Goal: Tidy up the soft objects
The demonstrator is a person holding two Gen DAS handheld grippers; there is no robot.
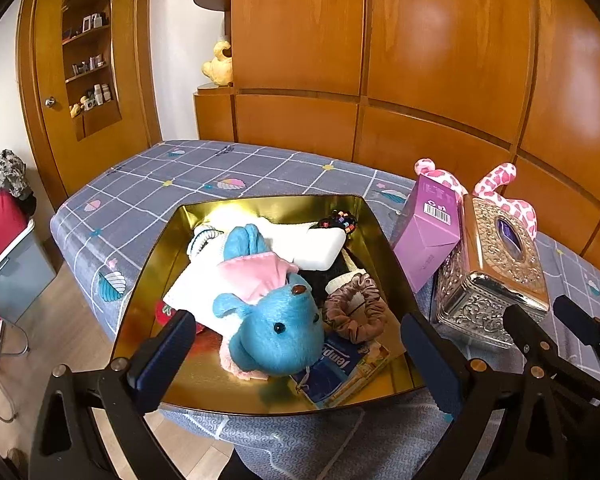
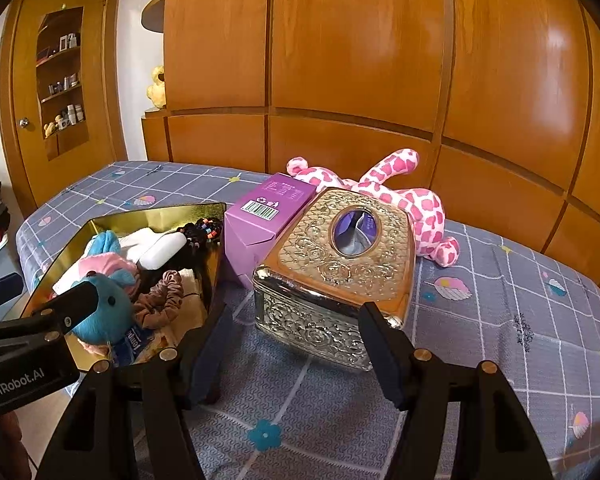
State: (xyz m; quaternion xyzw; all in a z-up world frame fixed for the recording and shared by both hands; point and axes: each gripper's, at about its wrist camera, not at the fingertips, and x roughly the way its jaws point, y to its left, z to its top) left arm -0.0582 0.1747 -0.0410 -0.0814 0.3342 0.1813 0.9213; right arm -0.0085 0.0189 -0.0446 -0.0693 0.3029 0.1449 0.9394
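Both the left gripper [image 1: 296, 354] and right gripper [image 2: 296, 354] hang spread and empty, the pink-spotted plush giraffe [image 2: 404, 204] lies at 12 o'clock behind the embossed silver tissue box [image 2: 332, 276], so reaching over could knock the leaning purple carton [image 2: 260, 216].

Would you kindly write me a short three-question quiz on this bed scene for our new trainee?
1. True or false: the blue plush toy lies inside the gold tin.
2. Which soft toy lies outside the tin, behind the silver tissue box?
A. a pink spotted plush
B. a green frog
C. a grey rabbit
3. Fill in: the brown scrunchie rests in the tin, to the ____ of the blue plush's head in the left wrist view.

Key:
1. True.
2. A.
3. Right. Both the left gripper and the right gripper are open and hold nothing.
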